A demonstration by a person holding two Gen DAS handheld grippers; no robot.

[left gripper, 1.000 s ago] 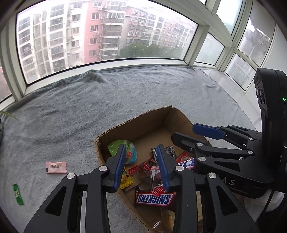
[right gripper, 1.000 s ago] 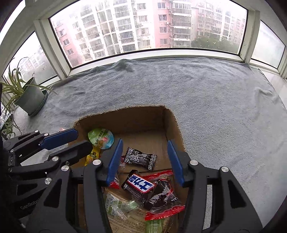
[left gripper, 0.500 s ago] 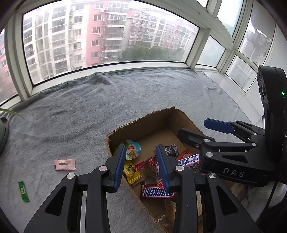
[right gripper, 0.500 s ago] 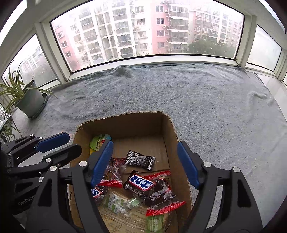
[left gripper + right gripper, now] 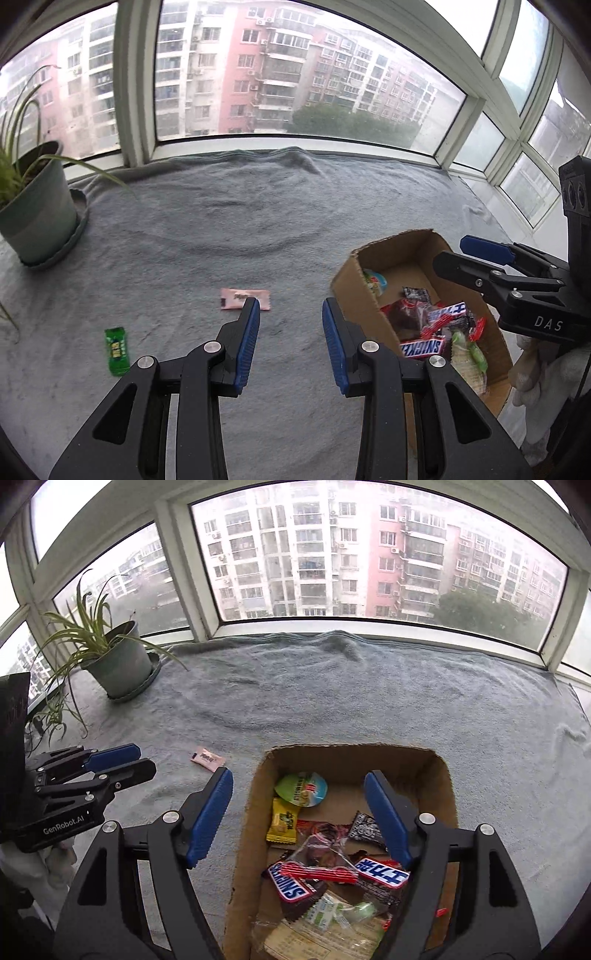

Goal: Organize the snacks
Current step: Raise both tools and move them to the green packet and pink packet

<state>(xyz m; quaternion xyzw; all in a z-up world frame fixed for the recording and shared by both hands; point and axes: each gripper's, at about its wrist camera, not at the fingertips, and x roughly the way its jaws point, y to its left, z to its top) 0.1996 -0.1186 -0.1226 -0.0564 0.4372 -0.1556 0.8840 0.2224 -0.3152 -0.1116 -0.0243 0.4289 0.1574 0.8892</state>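
A cardboard box point(image 5: 445, 775) point(image 5: 347, 273) holds several snacks: a Snickers bar point(image 5: 290, 884) point(image 5: 421, 347), a yellow packet point(image 5: 282, 821), a round green-lidded cup point(image 5: 301, 788). A pink packet point(image 5: 245, 298) point(image 5: 207, 758) and a green packet point(image 5: 117, 350) lie on the grey blanket left of the box. My left gripper point(image 5: 290, 347) is open and empty above the blanket, just short of the pink packet; it also shows in the right wrist view point(image 5: 125, 762). My right gripper point(image 5: 299, 819) point(image 5: 461, 254) is open wide and empty over the box.
A potted plant point(image 5: 33, 218) point(image 5: 118, 664) stands at the back left on the blanket. Windows run along the far edge. The grey blanket point(image 5: 258, 229) covers the whole ledge.
My left gripper has swung left off the box to the blanket facing the pink packet, and opened wider. My right gripper has pulled back and opened wider over the box.
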